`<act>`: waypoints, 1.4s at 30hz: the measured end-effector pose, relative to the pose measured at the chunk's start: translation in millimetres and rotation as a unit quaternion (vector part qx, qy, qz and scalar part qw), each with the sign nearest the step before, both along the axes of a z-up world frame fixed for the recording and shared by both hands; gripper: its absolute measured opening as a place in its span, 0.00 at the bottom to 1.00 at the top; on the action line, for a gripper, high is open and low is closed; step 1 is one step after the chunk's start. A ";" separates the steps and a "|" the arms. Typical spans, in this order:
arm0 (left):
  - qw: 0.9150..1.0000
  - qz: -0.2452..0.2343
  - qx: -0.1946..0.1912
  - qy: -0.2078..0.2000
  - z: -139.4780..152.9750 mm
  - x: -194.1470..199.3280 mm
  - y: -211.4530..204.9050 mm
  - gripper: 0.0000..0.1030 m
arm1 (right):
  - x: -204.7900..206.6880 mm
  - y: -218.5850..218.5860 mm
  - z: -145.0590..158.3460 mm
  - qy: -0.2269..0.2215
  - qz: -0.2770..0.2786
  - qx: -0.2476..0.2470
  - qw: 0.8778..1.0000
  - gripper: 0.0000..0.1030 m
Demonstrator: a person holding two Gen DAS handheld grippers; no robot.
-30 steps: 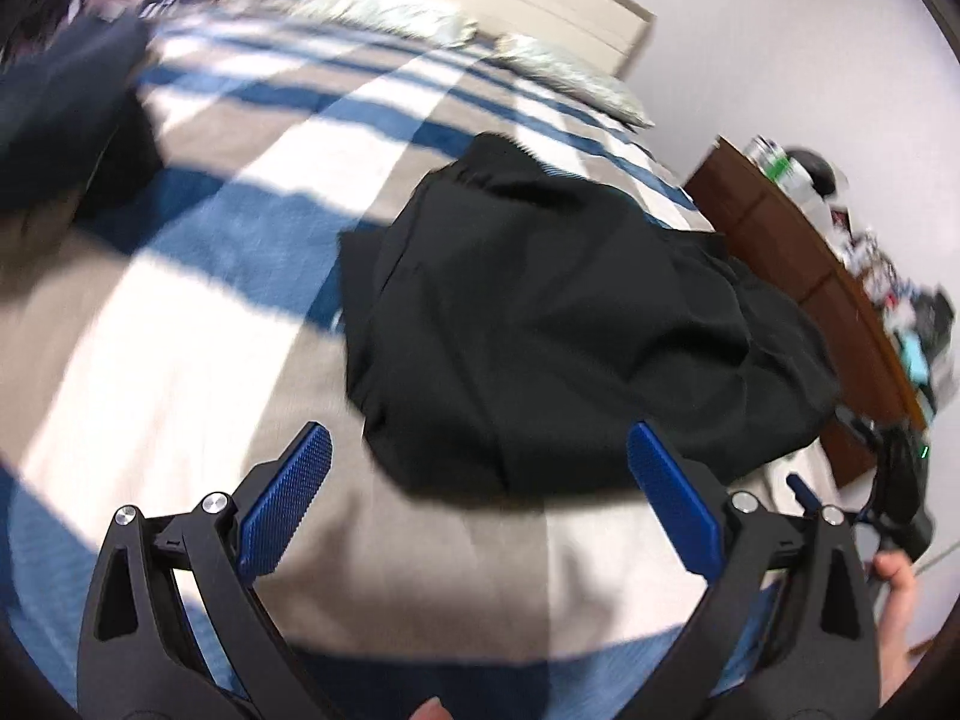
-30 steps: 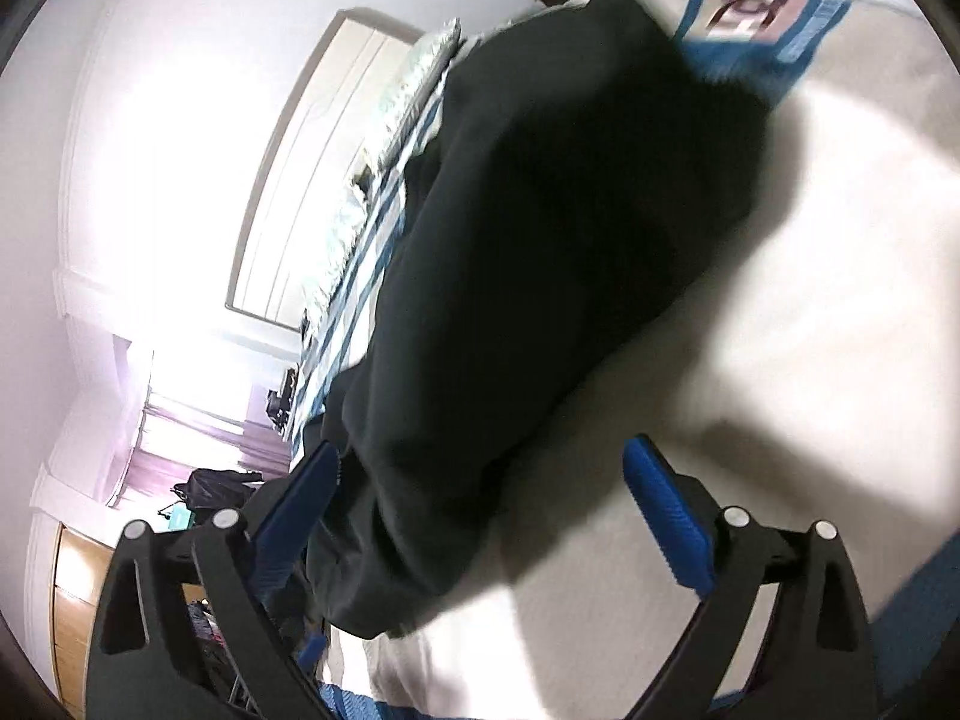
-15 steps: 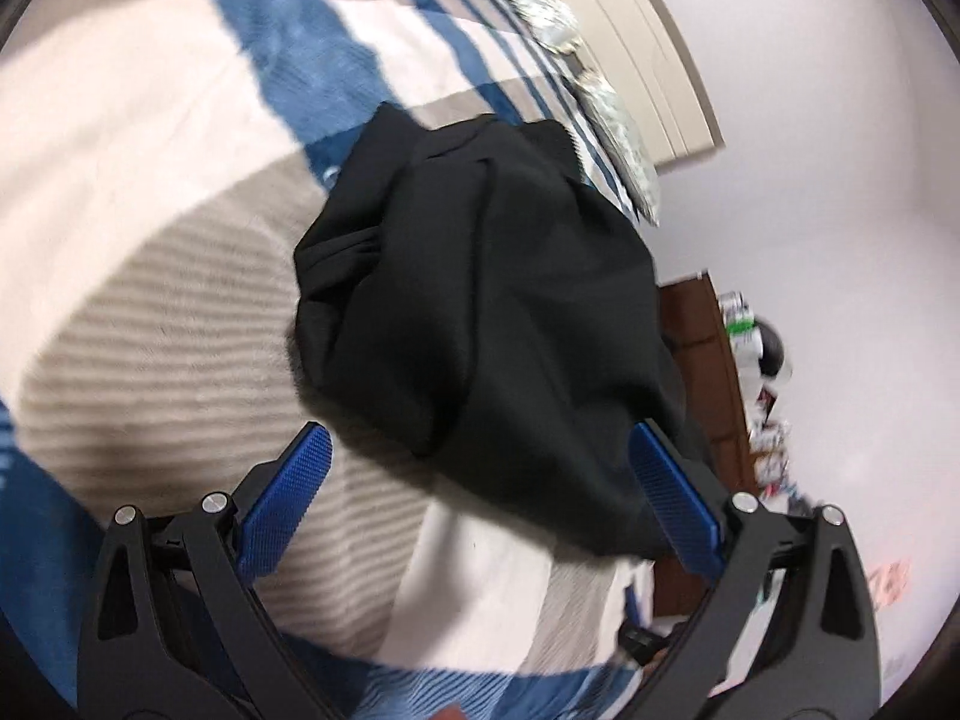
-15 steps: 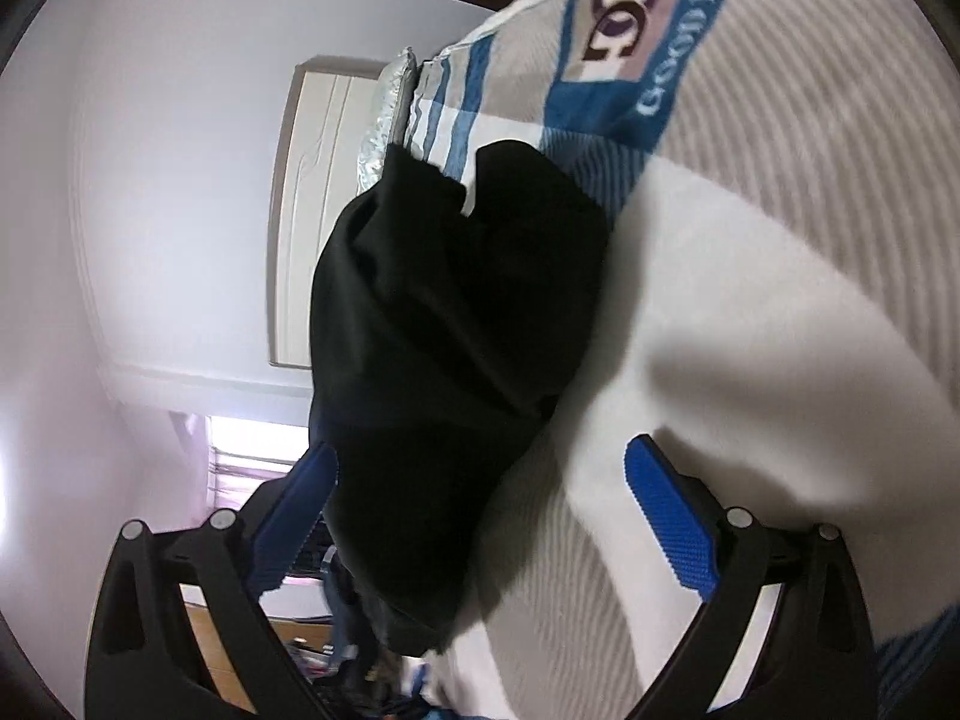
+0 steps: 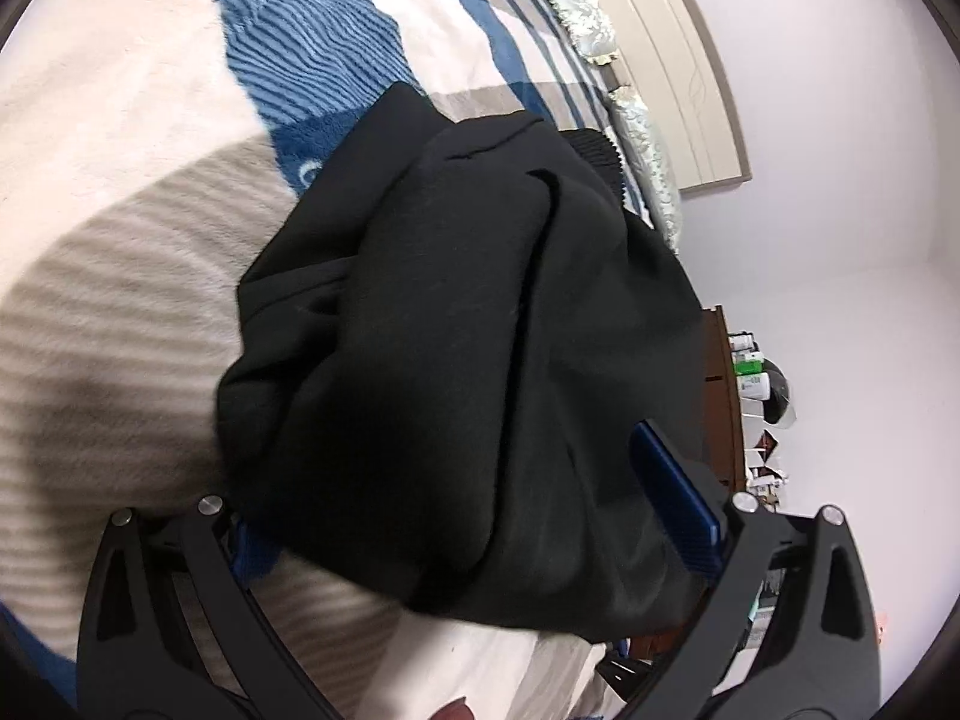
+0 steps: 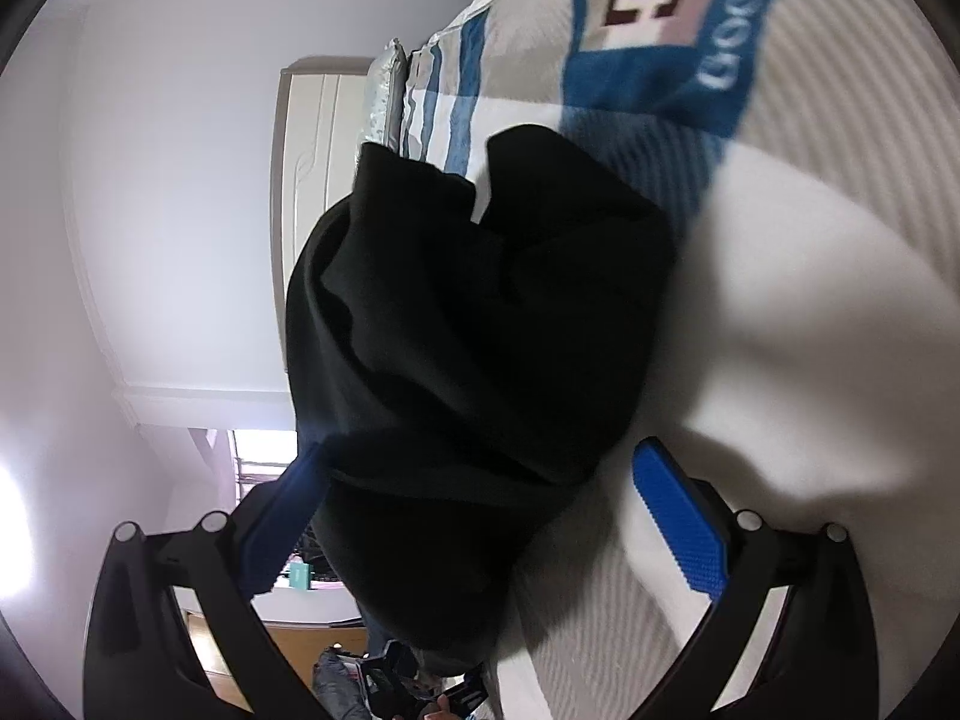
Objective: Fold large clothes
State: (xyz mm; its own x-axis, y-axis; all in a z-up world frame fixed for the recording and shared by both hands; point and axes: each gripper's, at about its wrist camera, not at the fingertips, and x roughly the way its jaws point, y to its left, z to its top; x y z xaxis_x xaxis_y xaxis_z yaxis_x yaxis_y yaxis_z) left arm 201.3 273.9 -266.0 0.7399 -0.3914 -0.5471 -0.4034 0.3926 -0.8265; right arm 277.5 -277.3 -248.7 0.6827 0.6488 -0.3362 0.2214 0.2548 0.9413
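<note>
The striped blanket [image 5: 108,312] covers the bed beneath both tools. The black garment [image 5: 456,330] lies bundled on it, directly ahead of and between the fingers of each gripper. The left gripper [image 5: 480,510] and the right gripper [image 6: 480,516] both stand wide open, holding nothing. Risk: closing on bunched layers likely seizes several plies, or blanket pile, dragging the fold askew.
</note>
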 end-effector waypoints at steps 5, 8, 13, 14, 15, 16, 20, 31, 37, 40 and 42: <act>0.999 0.030 -0.045 -0.005 -3.0 -4.0 9.4 0.94 | 9.3 6.7 10.8 0.027 -0.013 -0.018 0.999 0.96; 0.997 0.039 -0.070 0.001 -7.3 -1.9 14.1 0.94 | 25.9 11.0 12.0 0.043 -0.017 -0.036 0.998 0.96; 0.998 0.022 -0.062 0.018 -6.9 13.1 13.0 0.94 | 51.9 18.8 11.3 0.073 -0.023 -0.064 0.995 0.97; 0.998 0.019 -0.058 0.020 -6.8 16.1 12.4 0.94 | 57.2 20.2 10.9 0.075 -0.024 -0.070 0.994 0.97; 0.998 0.013 -0.055 0.023 -8.1 20.2 10.9 0.94 | 60.3 20.4 9.9 0.074 -0.024 -0.073 0.994 0.97; 0.998 0.009 -0.058 0.025 -10.5 23.7 10.1 0.94 | 63.8 20.3 8.8 0.075 -0.025 -0.075 0.994 0.97; 0.997 0.008 -0.075 0.023 -16.6 28.2 11.3 0.94 | 73.0 21.1 8.7 0.077 -0.027 -0.081 0.993 0.97; 0.994 -0.018 -0.106 -0.010 -17.3 33.2 5.6 0.49 | 111.1 36.1 49.2 0.038 0.033 -0.166 0.985 0.55; 0.996 -0.037 -0.065 -0.045 17.4 24.7 5.8 0.29 | 106.6 33.4 66.4 0.014 0.039 -0.161 0.986 0.40; 0.996 -0.047 -0.037 -0.064 46.9 19.3 5.6 0.27 | 96.1 29.9 78.1 -0.001 0.037 -0.154 0.987 0.37; 0.996 -0.048 -0.024 -0.076 66.1 12.2 8.5 0.27 | 87.8 30.3 95.6 -0.019 0.045 -0.153 0.987 0.36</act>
State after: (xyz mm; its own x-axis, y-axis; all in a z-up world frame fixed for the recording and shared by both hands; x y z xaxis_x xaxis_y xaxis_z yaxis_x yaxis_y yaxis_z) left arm 213.5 282.4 -199.8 0.7700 -0.4878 -0.4113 -0.2353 0.3820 -0.8937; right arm 365.3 -247.0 -153.2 0.6431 0.5787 -0.5016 0.1516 0.5458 0.8241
